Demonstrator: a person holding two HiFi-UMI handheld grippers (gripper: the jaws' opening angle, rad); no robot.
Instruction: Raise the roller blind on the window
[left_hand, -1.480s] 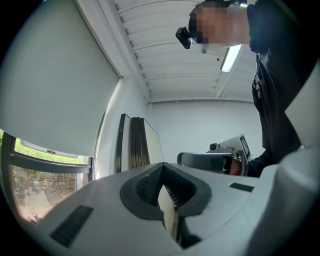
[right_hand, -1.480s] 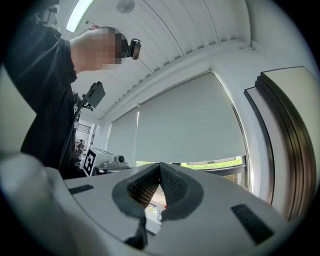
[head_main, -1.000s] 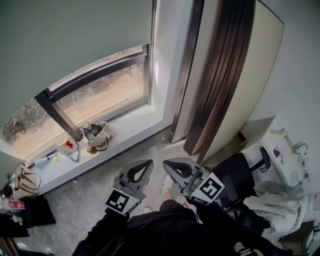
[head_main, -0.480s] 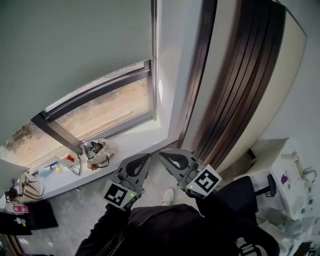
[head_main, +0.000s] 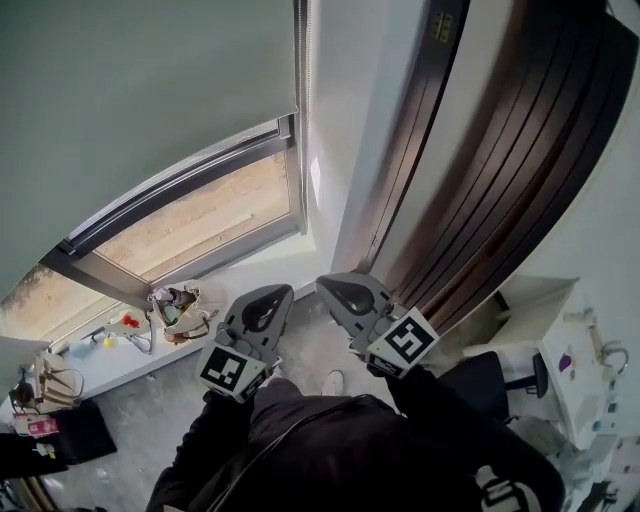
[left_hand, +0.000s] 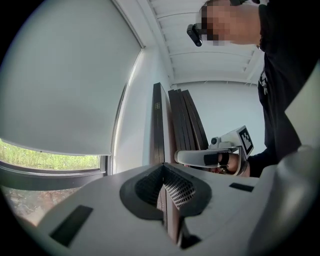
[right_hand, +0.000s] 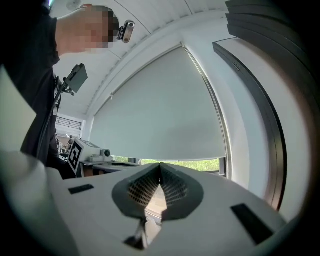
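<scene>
A pale grey roller blind (head_main: 140, 90) covers most of the window, its bottom edge hanging above a strip of bare glass (head_main: 190, 215). It also fills the left gripper view (left_hand: 65, 85) and the right gripper view (right_hand: 160, 115). My left gripper (head_main: 275, 293) and right gripper (head_main: 328, 285) are held side by side, level, in front of the window's right corner, both shut and empty. Each is still short of the blind. No pull cord shows clearly.
Dark folded door panels (head_main: 490, 170) stand to the right of the window. The white sill (head_main: 250, 270) carries a small bag (head_main: 175, 308) and little items. A chair (head_main: 480, 380) and a cluttered table (head_main: 580, 370) are at right, a dark bag (head_main: 50, 430) at lower left.
Both grippers, and the view with them, have moved closer to the window and its right corner. The blind and door panels loom larger. The jaws stayed shut.
</scene>
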